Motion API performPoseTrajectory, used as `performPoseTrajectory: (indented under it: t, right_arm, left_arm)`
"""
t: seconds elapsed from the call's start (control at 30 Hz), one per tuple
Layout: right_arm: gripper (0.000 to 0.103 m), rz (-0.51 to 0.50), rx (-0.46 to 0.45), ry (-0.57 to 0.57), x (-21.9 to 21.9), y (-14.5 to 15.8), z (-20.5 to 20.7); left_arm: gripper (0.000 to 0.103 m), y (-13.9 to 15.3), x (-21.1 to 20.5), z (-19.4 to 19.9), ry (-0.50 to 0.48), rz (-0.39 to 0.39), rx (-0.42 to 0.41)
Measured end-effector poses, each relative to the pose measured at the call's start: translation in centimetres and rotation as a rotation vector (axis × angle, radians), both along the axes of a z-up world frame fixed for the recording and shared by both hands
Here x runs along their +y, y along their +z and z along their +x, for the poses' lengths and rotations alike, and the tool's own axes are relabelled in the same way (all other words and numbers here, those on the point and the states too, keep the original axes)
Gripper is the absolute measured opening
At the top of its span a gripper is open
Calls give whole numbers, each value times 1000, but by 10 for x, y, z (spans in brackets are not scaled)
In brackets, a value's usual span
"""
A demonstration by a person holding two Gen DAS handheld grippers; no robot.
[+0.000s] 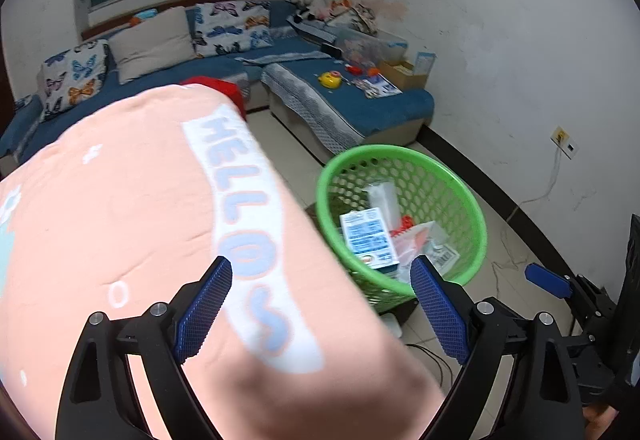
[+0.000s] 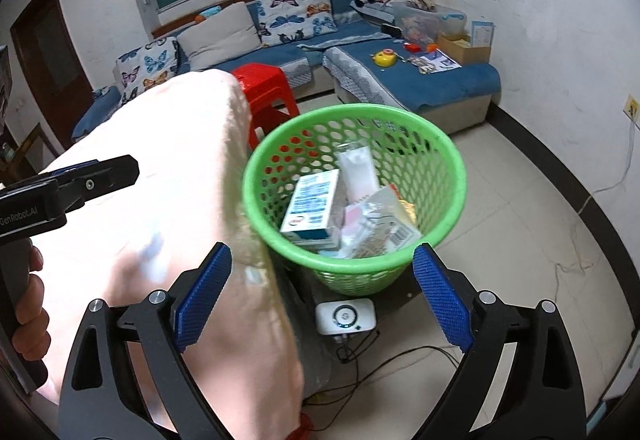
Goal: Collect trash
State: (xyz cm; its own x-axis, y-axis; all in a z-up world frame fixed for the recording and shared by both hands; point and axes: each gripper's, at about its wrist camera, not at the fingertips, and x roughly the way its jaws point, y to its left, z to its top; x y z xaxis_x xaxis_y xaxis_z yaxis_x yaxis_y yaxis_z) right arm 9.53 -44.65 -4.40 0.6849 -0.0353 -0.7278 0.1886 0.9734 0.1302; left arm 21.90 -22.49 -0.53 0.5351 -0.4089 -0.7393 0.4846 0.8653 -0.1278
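Observation:
A green mesh waste basket (image 1: 460,195) stands on the floor beside a surface covered by a pink "HELLO" cloth (image 1: 132,207). It holds a blue-and-white carton (image 1: 370,238), a white tube (image 1: 384,193) and crumpled wrappers (image 1: 424,244). My left gripper (image 1: 322,310) is open and empty, above the cloth edge, left of the basket. My right gripper (image 2: 322,298) is open and empty, just above the basket's near rim (image 2: 356,260); the carton (image 2: 314,205) and tube (image 2: 358,171) show inside. The left gripper's arm (image 2: 92,179) shows at the left of the right wrist view.
A blue corner sofa (image 2: 440,79) with butterfly cushions lies behind, toys and papers on it. A red plastic stool (image 2: 266,87) stands behind the basket. A white device (image 2: 346,316) with cables lies on the floor below the basket. Tiled floor stretches right to the wall.

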Motion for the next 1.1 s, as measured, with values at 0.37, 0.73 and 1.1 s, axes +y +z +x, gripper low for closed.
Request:
performPoseTrajectory:
  t: [0.37,0.73,1.1]
  right_arm:
    - [93,4,-18,33,34,10,-8]
    - [96,-46,-65,86,76,23,-20]
    - [97,-66,-107,117,103,32,-28]
  left_arm:
    - [95,9,63,-16,94,-9,-29]
    - [96,12,120,-35,200,9,-69]
    - [96,21,164,-63,268,30,-158]
